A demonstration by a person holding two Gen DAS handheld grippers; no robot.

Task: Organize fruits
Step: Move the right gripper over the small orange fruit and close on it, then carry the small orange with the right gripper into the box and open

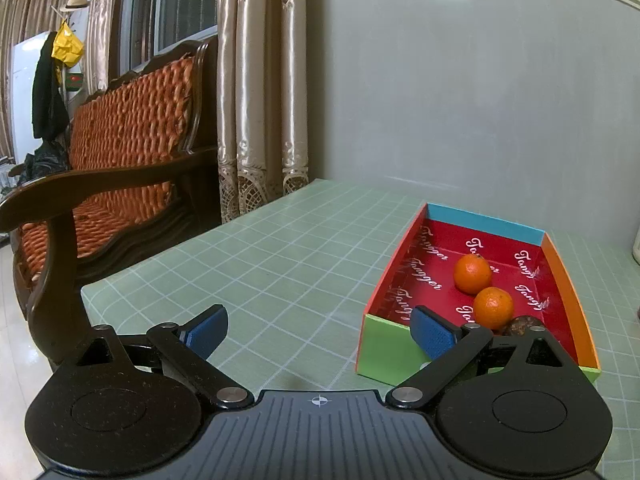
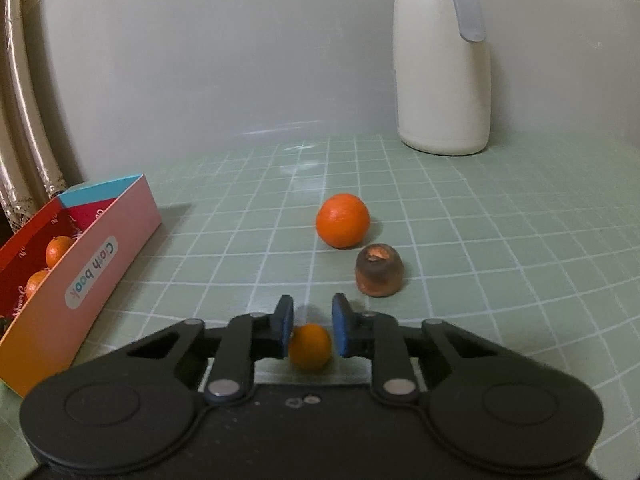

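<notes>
A colourful box (image 1: 384,354) with a red inside stands on the green grid mat and holds two oranges (image 1: 473,274) and a dark brown fruit (image 1: 520,325). My left gripper (image 1: 320,330) is open and empty, just left of the box's near end. In the right wrist view my right gripper (image 2: 309,316) has its blue pads either side of a small orange (image 2: 309,346); the left pad touches it, the right pad stands just off it. A bigger orange (image 2: 342,221) and a brown hollowed fruit (image 2: 378,274) lie ahead on the mat. The box (image 2: 96,256) is to the left.
A white thermos jug (image 2: 442,68) stands at the back right by the grey wall. A wooden armchair (image 1: 120,184) with an orange cushion and curtains (image 1: 260,92) are beyond the table's left edge.
</notes>
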